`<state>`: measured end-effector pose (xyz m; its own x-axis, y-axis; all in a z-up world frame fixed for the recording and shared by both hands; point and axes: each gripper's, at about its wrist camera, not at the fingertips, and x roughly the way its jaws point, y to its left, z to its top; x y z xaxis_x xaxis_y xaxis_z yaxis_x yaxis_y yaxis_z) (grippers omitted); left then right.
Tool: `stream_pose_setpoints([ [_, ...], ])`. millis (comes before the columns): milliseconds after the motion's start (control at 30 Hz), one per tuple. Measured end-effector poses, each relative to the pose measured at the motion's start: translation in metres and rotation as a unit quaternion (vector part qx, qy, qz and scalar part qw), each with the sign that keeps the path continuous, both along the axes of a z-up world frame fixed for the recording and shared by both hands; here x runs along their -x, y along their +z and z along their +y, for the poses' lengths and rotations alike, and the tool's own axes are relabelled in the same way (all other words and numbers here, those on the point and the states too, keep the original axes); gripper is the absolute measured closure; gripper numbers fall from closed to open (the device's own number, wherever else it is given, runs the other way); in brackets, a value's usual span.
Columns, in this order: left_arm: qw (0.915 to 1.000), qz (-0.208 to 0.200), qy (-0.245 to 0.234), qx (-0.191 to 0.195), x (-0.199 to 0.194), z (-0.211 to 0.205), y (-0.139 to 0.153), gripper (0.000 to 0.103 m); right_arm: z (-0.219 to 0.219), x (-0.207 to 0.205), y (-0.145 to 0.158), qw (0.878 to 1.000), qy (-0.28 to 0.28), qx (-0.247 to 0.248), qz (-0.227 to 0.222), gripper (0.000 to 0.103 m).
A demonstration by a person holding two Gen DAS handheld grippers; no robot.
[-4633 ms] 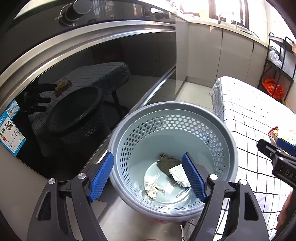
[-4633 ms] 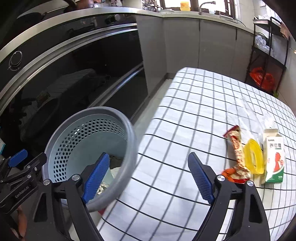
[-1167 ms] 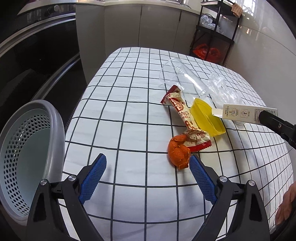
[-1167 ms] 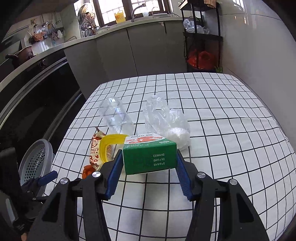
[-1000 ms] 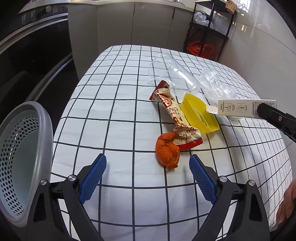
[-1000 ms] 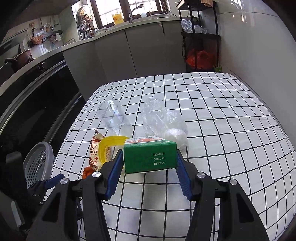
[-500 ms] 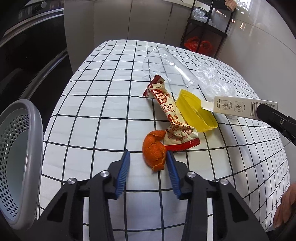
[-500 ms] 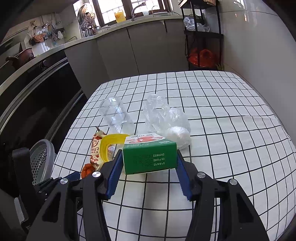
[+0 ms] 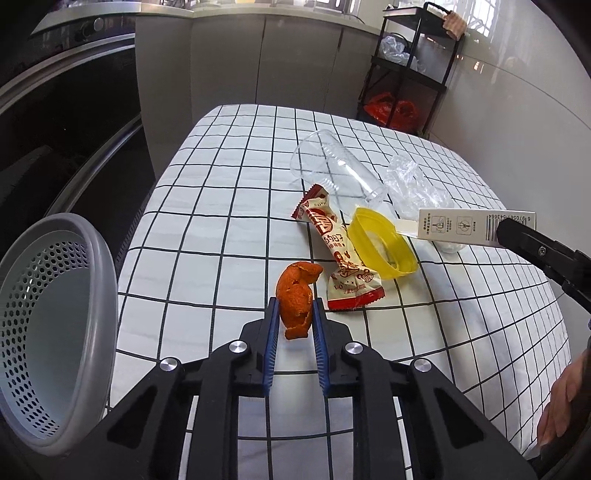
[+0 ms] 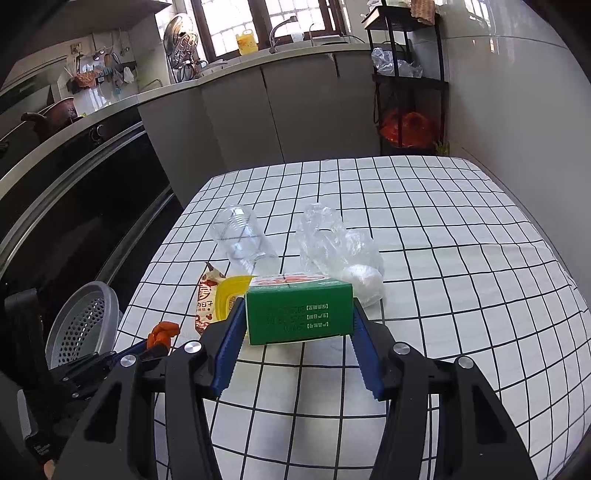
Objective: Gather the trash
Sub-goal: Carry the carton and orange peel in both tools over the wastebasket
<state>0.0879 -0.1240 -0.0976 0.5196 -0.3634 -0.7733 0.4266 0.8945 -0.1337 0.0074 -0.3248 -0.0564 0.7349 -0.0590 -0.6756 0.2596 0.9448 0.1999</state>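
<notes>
Brightness: bright daylight, evenly spread over the checked tablecloth [image 9: 207,229].
Source: windows [image 10: 266,18] far ahead of the claw, blown out white.
Glare: pale sheen on the wall tiles [image 9: 517,92] to the right.
Shadows: soft, short, close under the claw.
Distortion: strong fisheye bending, black corners.
Focus: sharp, no blur.

The right gripper [image 10: 297,321] clamps a green carton [image 10: 298,309] above the checked tablecloth [image 10: 443,258].

Curled orange peel [image 9: 295,299] pinched upright over checked cloth, beside red-white snack wrapper [image 9: 338,254].
</notes>
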Motion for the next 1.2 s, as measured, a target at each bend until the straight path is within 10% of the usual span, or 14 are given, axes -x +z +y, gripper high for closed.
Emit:
stream_pose_setpoints([
  [667,0.9946,-0.051,0.087,-0.021,0.02,0.098,0.048,0.085,0.087,-0.016,0.037,0.996,0.069,-0.02,-0.046,0.05],
  [1200,0.9734,-0.078,0.201,-0.076,0.017,0.219,0.059,0.085,0.211,-0.052,0.034,0.985,0.16,-0.044,-0.046,0.05],
])
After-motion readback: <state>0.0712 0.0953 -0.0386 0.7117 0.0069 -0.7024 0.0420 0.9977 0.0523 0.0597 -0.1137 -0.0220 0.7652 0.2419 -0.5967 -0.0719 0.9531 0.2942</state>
